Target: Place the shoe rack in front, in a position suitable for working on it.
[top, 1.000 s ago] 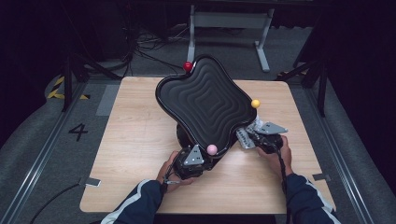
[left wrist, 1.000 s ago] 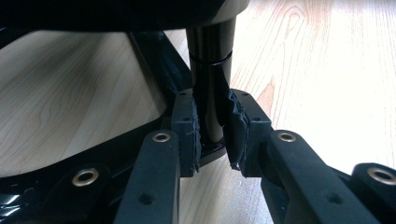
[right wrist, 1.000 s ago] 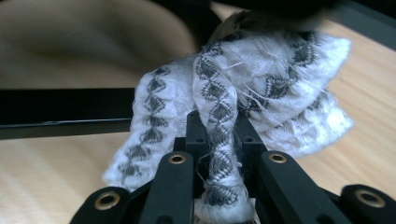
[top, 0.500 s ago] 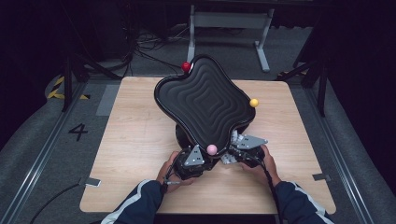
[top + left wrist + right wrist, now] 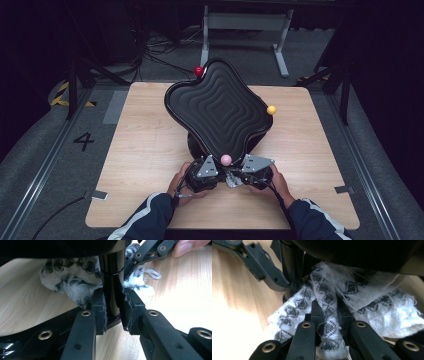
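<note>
Both hand-held grippers sit at the near edge of the table (image 5: 150,125) in the high view: our left hand-held gripper (image 5: 216,172) beside the pink ball (image 5: 226,159), our right hand-held gripper (image 5: 239,176) now drawn in from the right, close against it, under the tilted black tray (image 5: 220,110). We judge this brings the cloth to the tray's stem for wiping. We count three balls on the rim: one red (image 5: 199,71), one yellow (image 5: 271,109), one pink.

From the left gripper view, the jaws are clamped on the black stem (image 5: 111,272), with one patterned cloth (image 5: 72,282) lying behind it.

From the right gripper view, the jaws are pinched on a twisted fold of the cloth (image 5: 329,315).
</note>
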Available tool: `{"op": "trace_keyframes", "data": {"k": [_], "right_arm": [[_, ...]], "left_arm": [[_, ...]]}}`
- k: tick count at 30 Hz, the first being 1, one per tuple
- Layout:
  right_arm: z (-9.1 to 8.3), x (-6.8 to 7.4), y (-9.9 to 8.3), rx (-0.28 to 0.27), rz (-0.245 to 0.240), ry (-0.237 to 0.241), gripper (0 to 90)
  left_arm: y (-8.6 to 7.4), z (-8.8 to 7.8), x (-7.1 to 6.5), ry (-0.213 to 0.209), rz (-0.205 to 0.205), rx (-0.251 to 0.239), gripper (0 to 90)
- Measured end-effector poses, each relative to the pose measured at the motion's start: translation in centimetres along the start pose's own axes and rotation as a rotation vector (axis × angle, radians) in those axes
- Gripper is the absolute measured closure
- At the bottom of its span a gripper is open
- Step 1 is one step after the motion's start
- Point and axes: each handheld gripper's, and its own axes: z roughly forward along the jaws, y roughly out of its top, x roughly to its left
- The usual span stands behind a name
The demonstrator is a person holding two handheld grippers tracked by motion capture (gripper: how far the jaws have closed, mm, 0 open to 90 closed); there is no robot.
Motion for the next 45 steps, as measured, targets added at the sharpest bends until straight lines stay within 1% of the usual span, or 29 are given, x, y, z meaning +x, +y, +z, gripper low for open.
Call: {"op": "trace_keyframes", "data": {"k": [1, 3, 5, 6, 8, 10, 11, 12, 14, 16, 17, 18, 20, 22, 24, 25, 26, 28, 30, 32, 33, 34, 36, 37, 38, 39, 41, 42, 45], "right_arm": [[0.0, -0.1, 0.0, 0.001, 0.001, -0.006, 80.4], [0.0, -0.4, -0.1, 0.003, 0.005, -0.022, 80.4], [0.0, -0.9, -0.3, 0.006, 0.01, -0.044, 80.4], [0.0, -0.9, -0.3, 0.006, 0.01, -0.044, 80.4], [0.0, -1.8, -0.8, 0.012, 0.042, -0.072, 80.4], [-0.1, -2.1, -1.0, 0.016, 0.047, -0.082, 80.5], [-0.1, -2.6, -1.3, 0.021, 0.061, -0.1, 80.4], [-0.1, -2.9, -1.4, 0.024, 0.06, -0.111, 80.5], [-0.1, -3.4, -1.7, 0.027, 0.076, -0.124, 80.4], [-0.2, -4.0, -2.1, 0.038, 0.079, -0.142, 80.3], [-0.2, -4.4, -2.3, 0.041, 0.094, -0.145, 80.3], [-0.2, -4.8, -2.5, 0.044, 0.109, -0.15, 80.3], [-0.3, -5.6, -3.0, 0.045, 0.146, -0.157, 80.2], [-0.4, -6.0, -3.4, 0.035, 0.189, -0.141, 80.2], [-0.5, -5.9, -3.3, 0.042, 0.176, -0.149, 80.2], [-0.4, -5.7, -3.2, 0.043, 0.171, -0.148, 80.2], [-0.4, -5.6, -3.2, 0.045, 0.168, -0.14, 80.2], [-0.5, -5.5, -3.1, 0.045, 0.156, -0.137, 80.1], [-0.5, -5.4, -3.1, 0.047, 0.148, -0.138, 80.1], [-0.5, -5.5, -3.1, 0.05, 0.142, -0.134, 80.1], [-0.5, -5.6, -3.1, 0.048, 0.143, -0.131, 80.1], [-0.5, -5.6, -3.1, 0.049, 0.148, -0.127, 80.1], [-0.5, -5.6, -3.0, 0.054, 0.135, -0.133, 80.1], [-0.5, -5.5, -3.0, 0.057, 0.131, -0.136, 80.1], [-0.4, -5.6, -3.0, 0.056, 0.127, -0.136, 80.1], [-0.5, -5.6, -3.0, 0.056, 0.132, -0.135, 80.1], [-0.5, -5.6, -3.1, 0.054, 0.134, -0.135, 80.1], [-0.5, -5.6, -3.1, 0.054, 0.134, -0.135, 80.1], [-0.5, -5.6, -3.0, 0.055, 0.133, -0.135, 80.1]], "left_arm": [[0.0, 0.0, 0.0, 0.001, 0.0, -0.001, 73.4], [0.0, 0.0, -0.1, 0.013, 0.022, 0.002, 73.3], [0.0, 0.1, -0.3, 0.025, 0.028, 0.003, 72.9], [0.0, 0.1, -0.3, 0.025, 0.028, 0.003, 72.8], [-0.1, 0.1, -0.5, 0.036, 0.032, -0.004, 72.6], [-0.1, 0.1, -0.5, 0.038, 0.033, 0.0, 72.5], [-0.1, 0.1, -0.6, 0.045, 0.044, -0.004, 72.4], [-0.1, 0.1, -0.6, 0.045, 0.044, -0.004, 72.4], [0.1, 0.3, -0.9, 0.051, 0.057, 0.0, 72.2], [0.2, 0.7, -1.1, 0.046, 0.049, -0.013, 72.3], [0.4, 1.1, -1.4, 0.053, 0.055, -0.013, 72.3], [0.7, 1.3, -1.7, 0.063, 0.074, -0.009, 72.1], [0.9, 1.7, -1.8, 0.045, 0.093, -0.009, 72.1], [0.9, 1.9, -1.9, 0.046, 0.101, -0.015, 72.3], [1.0, 2.1, -1.9, 0.037, 0.097, -0.017, 72.3], [1.1, 2.1, -1.9, 0.046, 0.103, -0.015, 72.3], [1.1, 2.2, -2.1, 0.037, 0.086, -0.014, 72.3], [1.1, 2.3, -1.9, 0.041, 0.099, -0.018, 72.2], [1.1, 2.5, -1.9, 0.028, 0.087, -0.024, 72.3], [1.1, 2.5, -1.8, 0.028, 0.088, -0.026, 72.2], [1.1, 2.5, -1.9, 0.026, 0.087, -0.025, 72.3], [1.1, 2.3, -1.9, 0.036, 0.098, -0.019, 72.4], [1.0, 2.1, -1.8, 0.019, 0.083, -0.035, 72.9], [1.0, 1.8, -1.7, 0.025, 0.093, -0.048, 72.3], [1.0, 1.6, -1.7, 0.019, 0.079, -0.05, 70.9], [1.0, 1.3, -1.7, 0.024, 0.084, -0.046, 70.7], [1.0, 1.0, -1.8, 0.009, 0.083, -0.055, 70.6], [1.0, 1.0, -1.8, 0.009, 0.083, -0.055, 70.3], [0.9, 1.1, -2.2, 0.038, 0.08, -0.044, 72.3]]}}
